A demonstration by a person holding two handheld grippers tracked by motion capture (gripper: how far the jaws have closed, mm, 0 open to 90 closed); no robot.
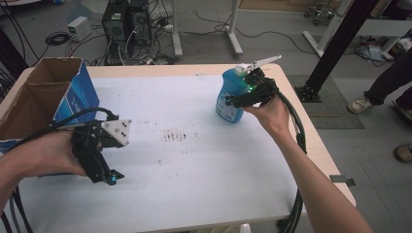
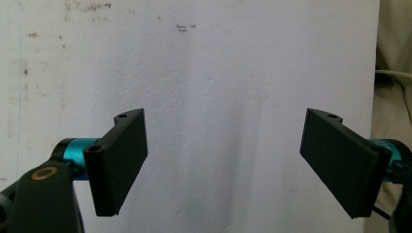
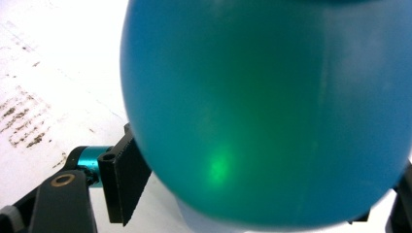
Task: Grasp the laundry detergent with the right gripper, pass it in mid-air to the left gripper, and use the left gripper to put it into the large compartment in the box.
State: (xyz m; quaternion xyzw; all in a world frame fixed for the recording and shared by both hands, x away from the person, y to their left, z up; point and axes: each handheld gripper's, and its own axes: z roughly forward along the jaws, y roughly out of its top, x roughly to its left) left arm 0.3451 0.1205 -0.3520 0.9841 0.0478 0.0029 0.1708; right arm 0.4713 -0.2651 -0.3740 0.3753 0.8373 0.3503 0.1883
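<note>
Tongs first: the left gripper (image 1: 108,175) sits near the table's 8 o'clock edge, its jaws wide apart over the white foam table cover (image 2: 218,73), holding nothing. Just behind it, at 9 o'clock, an open brown and blue cardboard box (image 1: 46,94) lies tipped; what is inside I cannot tell. Far off at 1 o'clock, the right gripper (image 1: 233,100) hugs a round blue plastic bottle (image 1: 232,92) that stands upright, one jaw touching its left side.
</note>
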